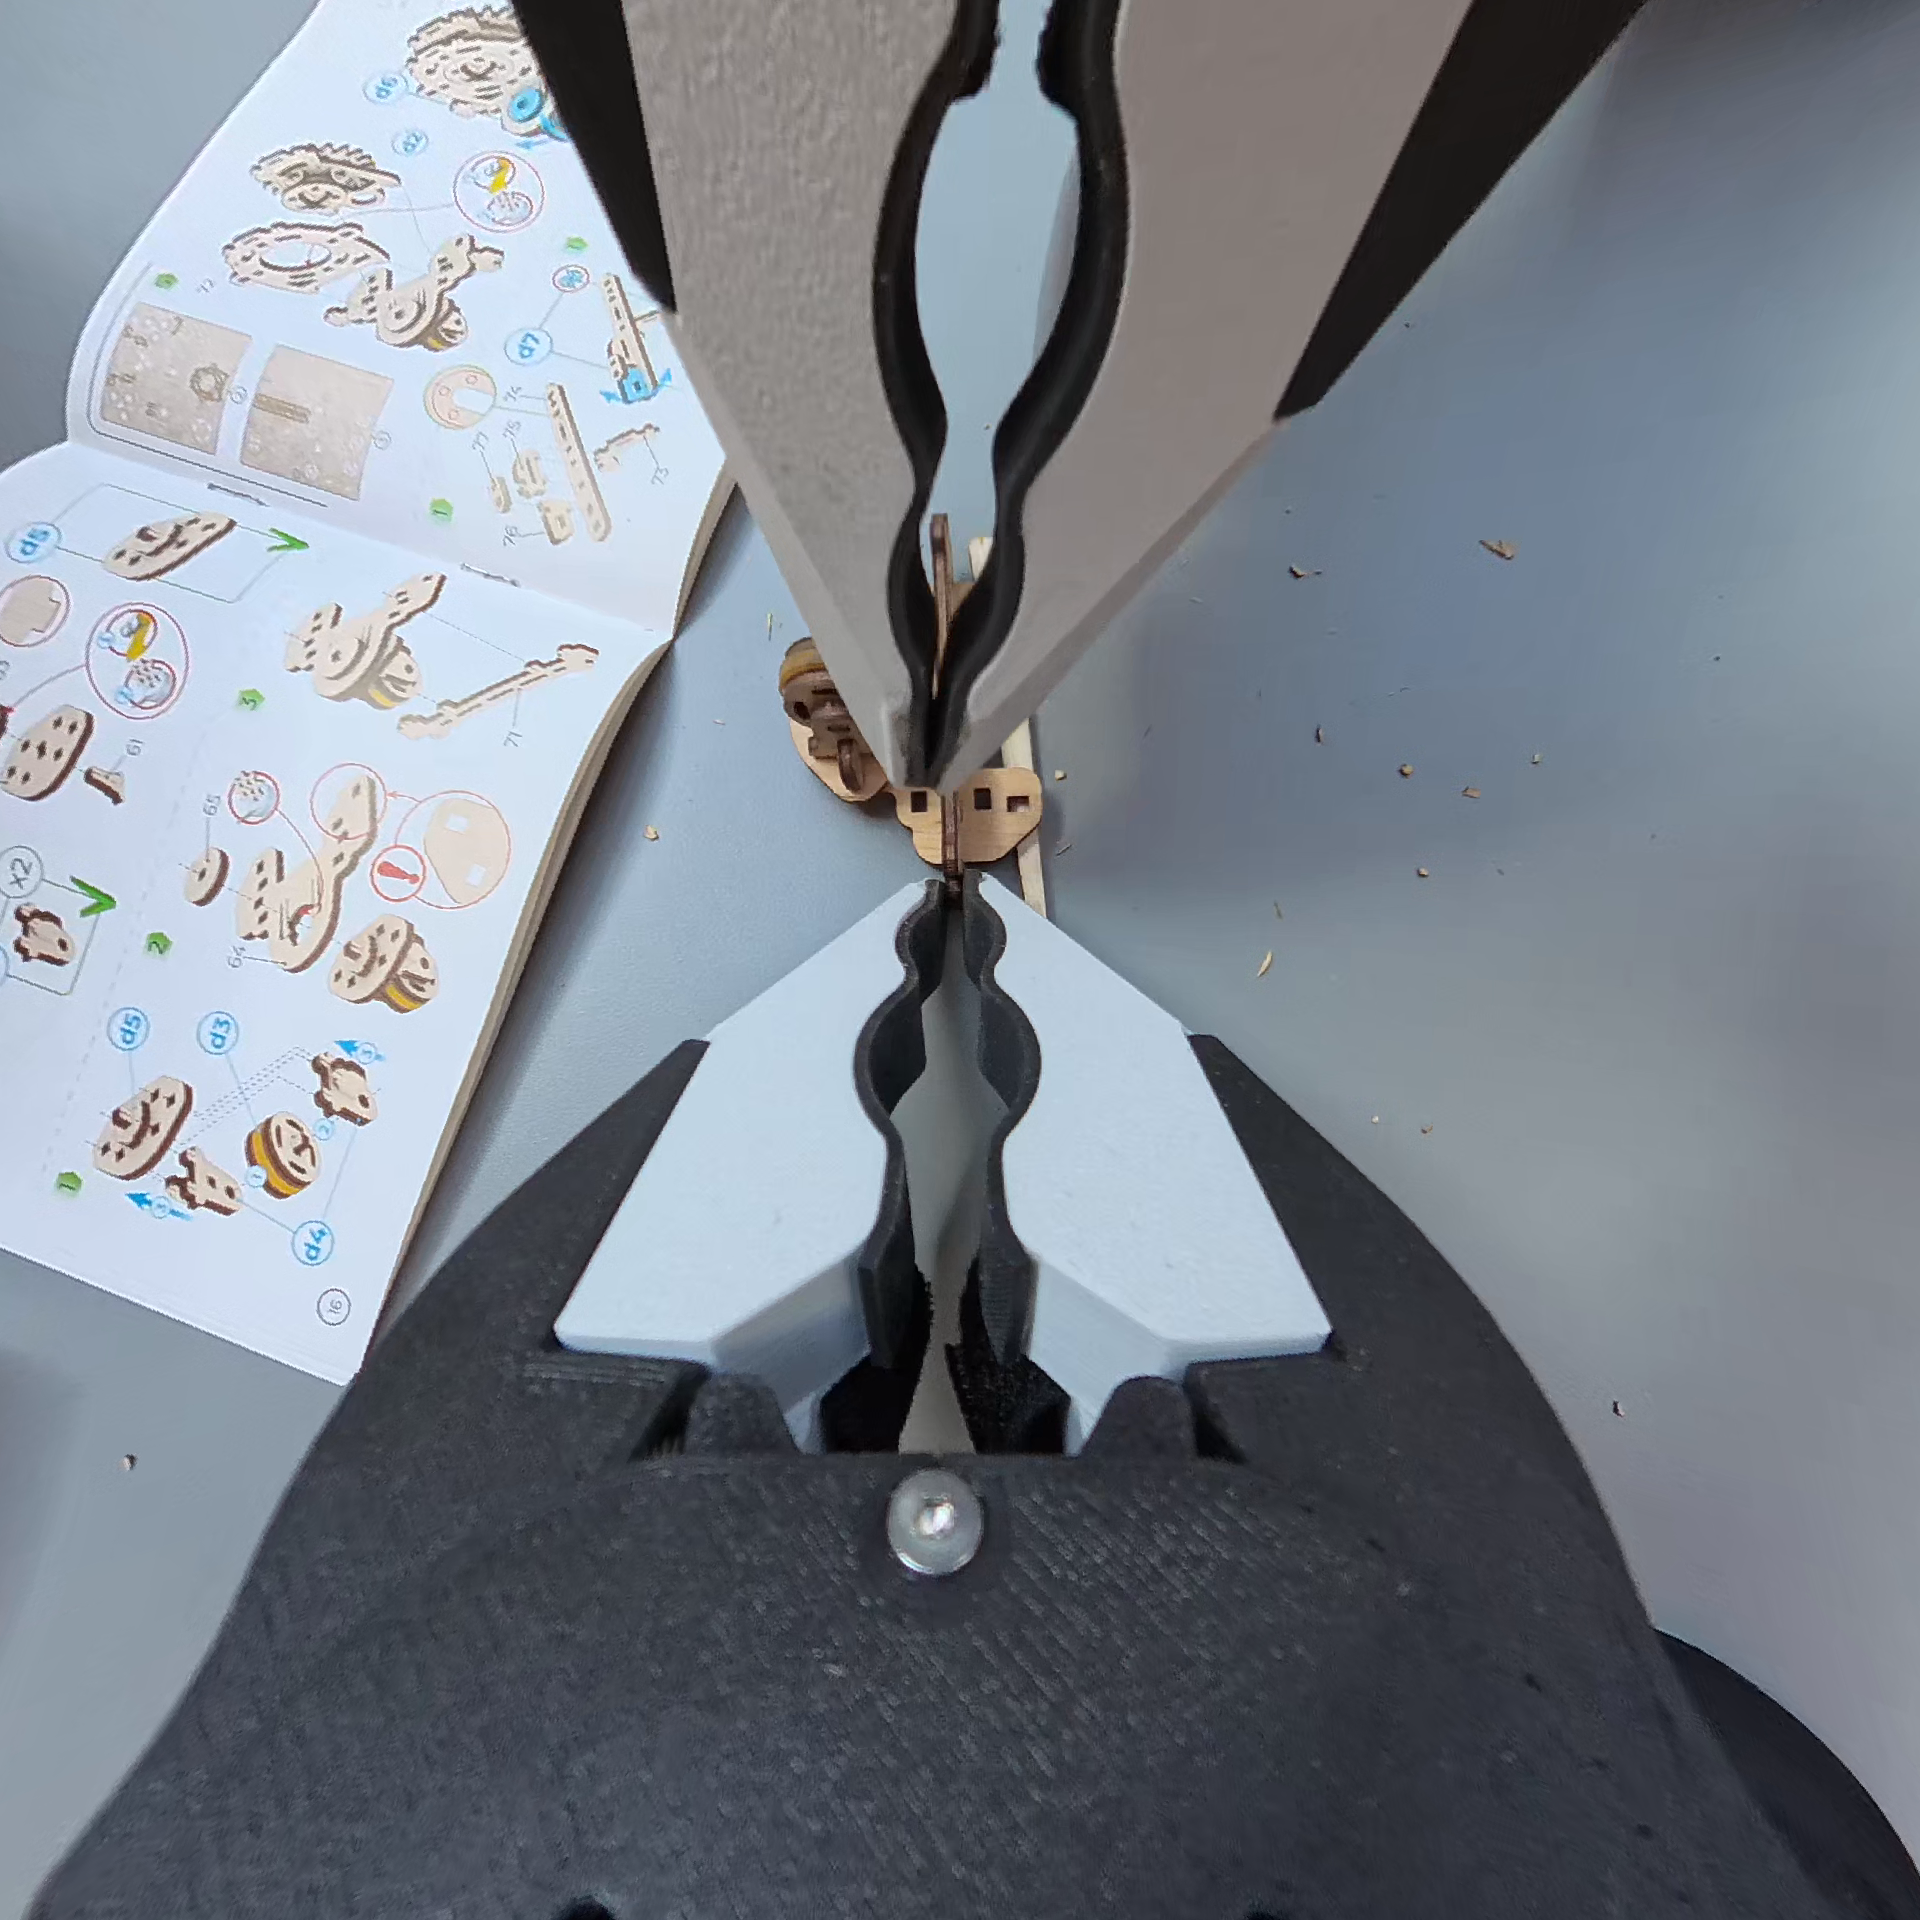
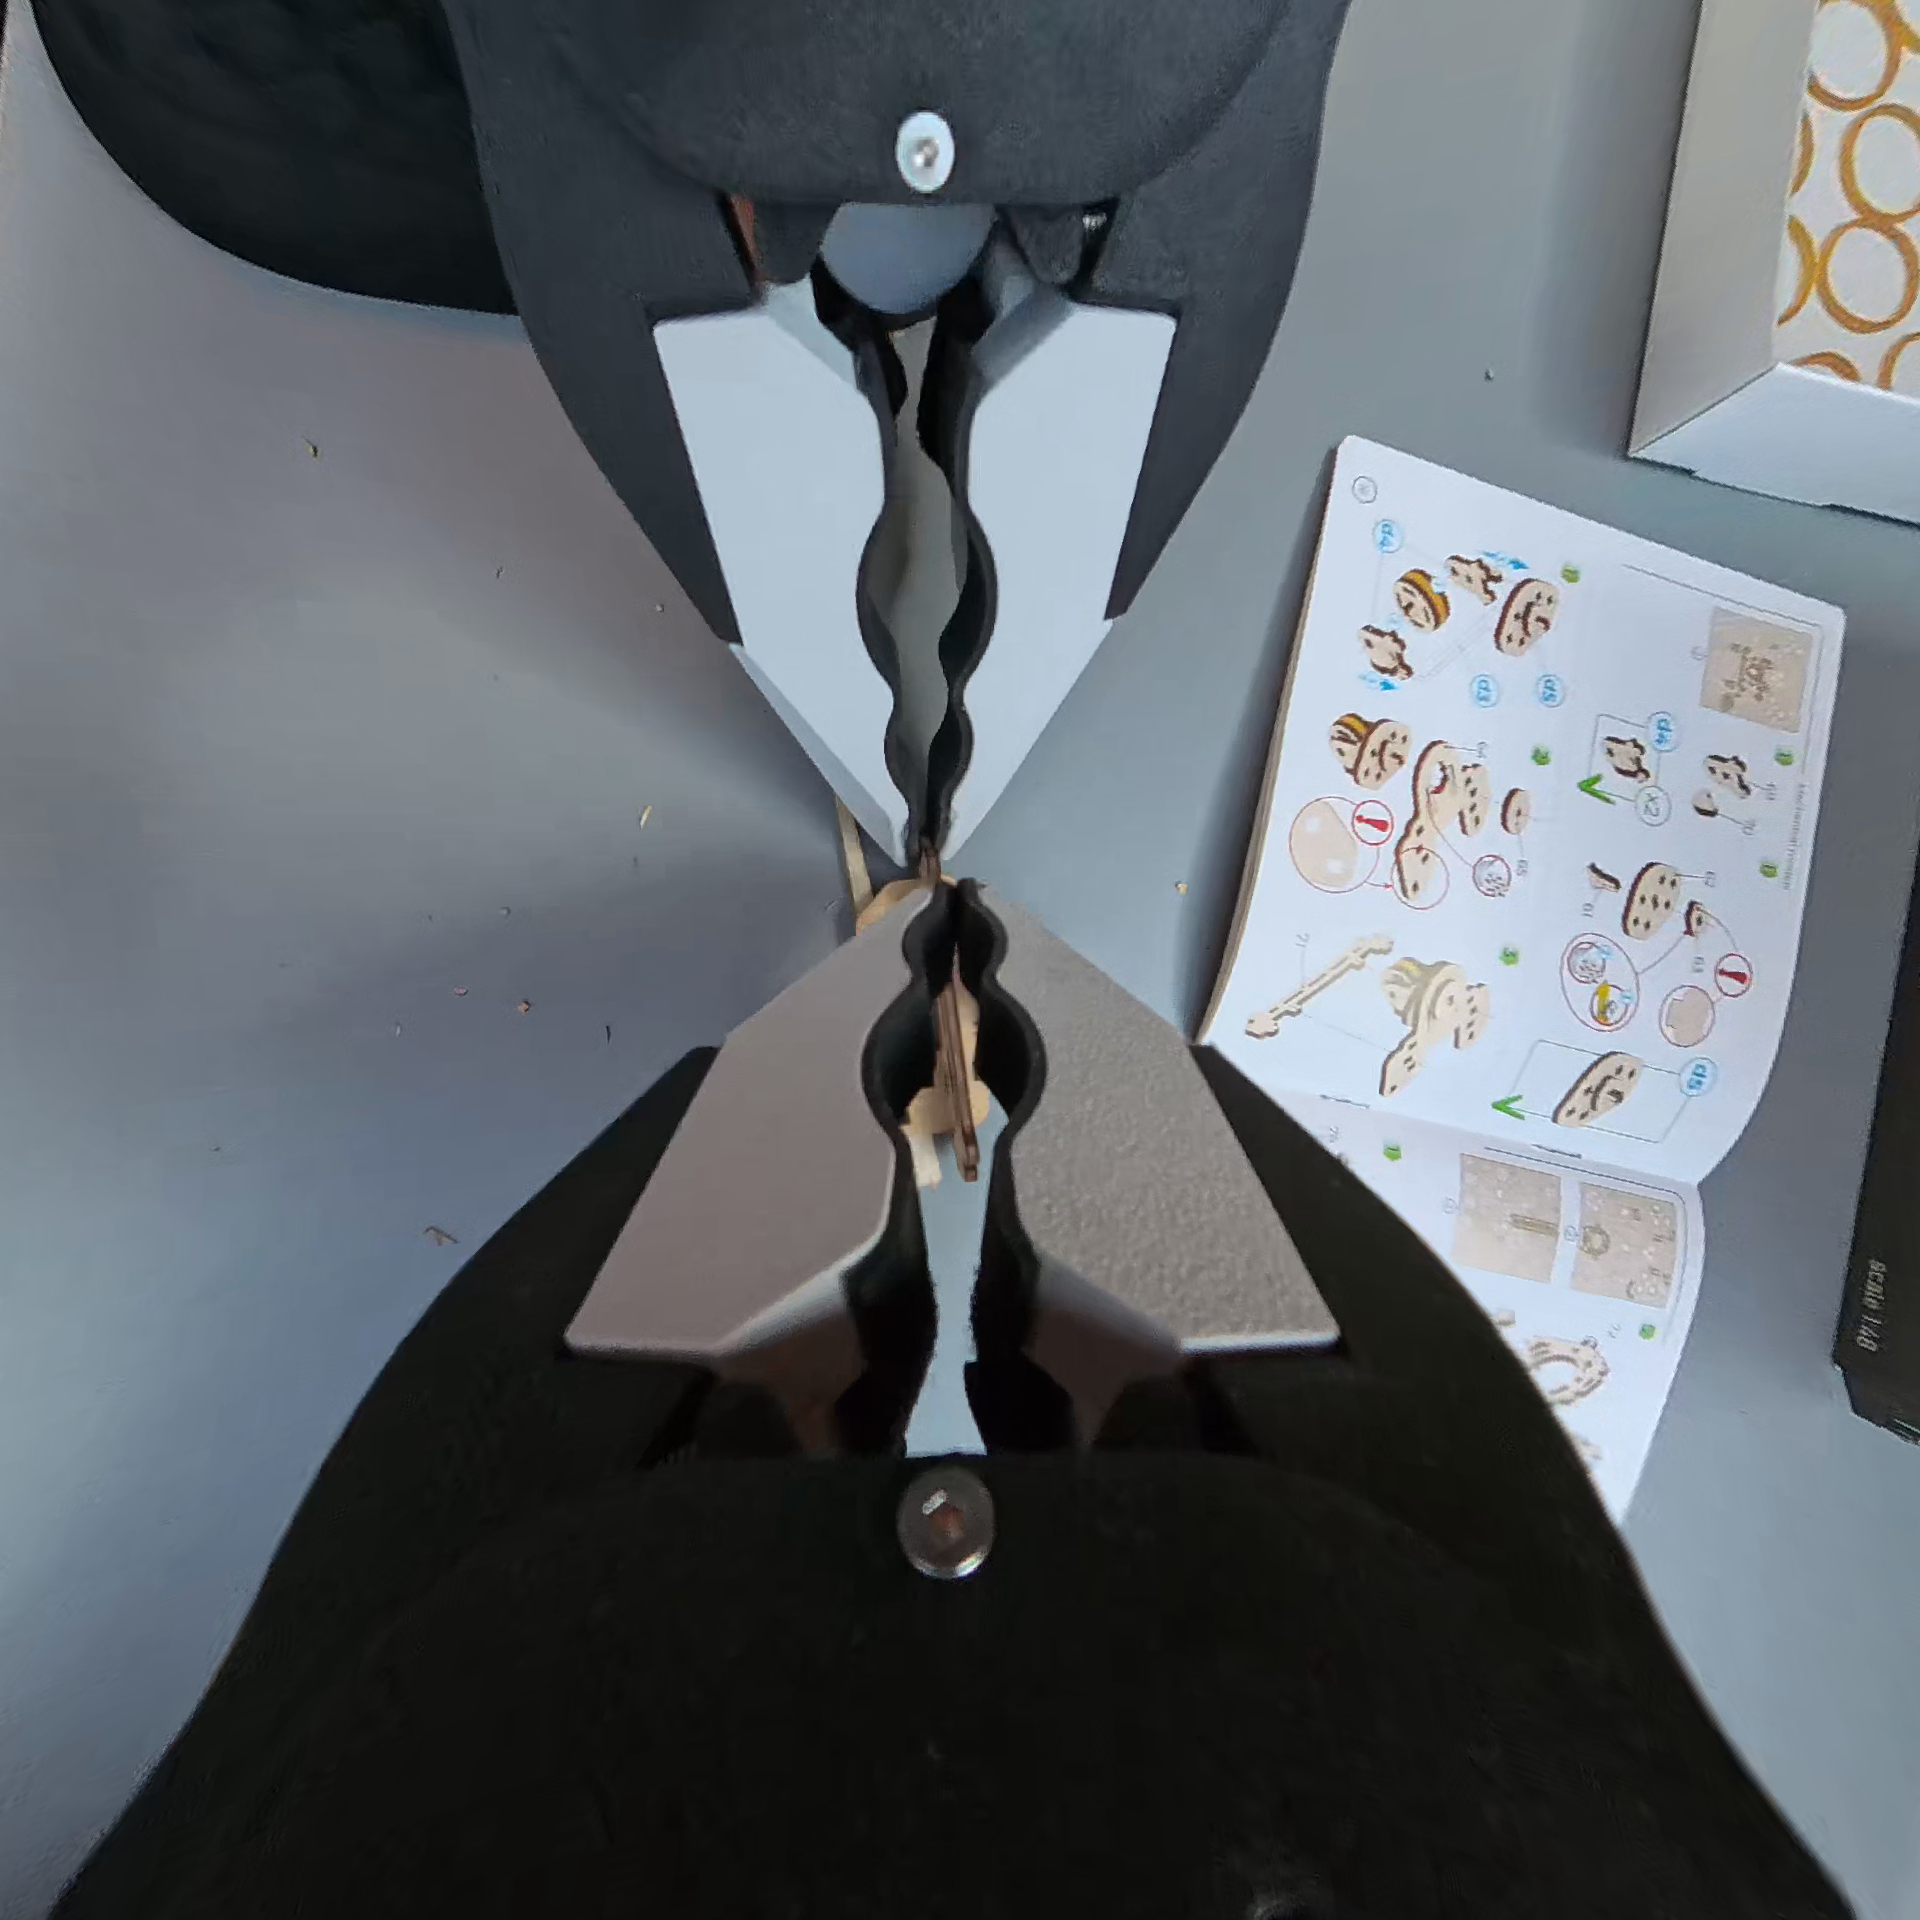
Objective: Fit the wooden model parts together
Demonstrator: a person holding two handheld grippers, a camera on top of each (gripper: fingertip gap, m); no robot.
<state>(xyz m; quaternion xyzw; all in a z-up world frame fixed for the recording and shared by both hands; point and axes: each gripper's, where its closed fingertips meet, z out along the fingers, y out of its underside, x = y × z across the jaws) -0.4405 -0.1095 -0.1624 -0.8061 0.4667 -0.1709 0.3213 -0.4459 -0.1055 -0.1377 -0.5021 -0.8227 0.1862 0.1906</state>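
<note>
In the left wrist view my left gripper (image 1: 951, 883), pale fingers with black pads, is shut on the edge of a thin wooden part (image 1: 948, 840). My right gripper (image 1: 928, 771) comes from above, tip to tip with it, shut on a thin wooden part (image 1: 941, 561) held edge-on. Behind the tips are a flat wooden plate with square holes (image 1: 992, 812), a small wooden assembly (image 1: 819, 707) and a thin stick (image 1: 1023, 769). In the right wrist view my right gripper (image 2: 951, 896) grips the wooden part (image 2: 956, 1081); the left gripper (image 2: 925, 844) faces it. I cannot tell whether the held parts are joined.
An open instruction booklet (image 1: 312, 675) lies on the grey table (image 1: 1455, 935), to the right in the right wrist view (image 2: 1507, 883). A white box with orange rings (image 2: 1704, 312) and a dark box (image 2: 1886, 1299) stand beyond it. Wood crumbs are scattered about. Only a small space, under 4 cm, lies between the two pairs of fingers.
</note>
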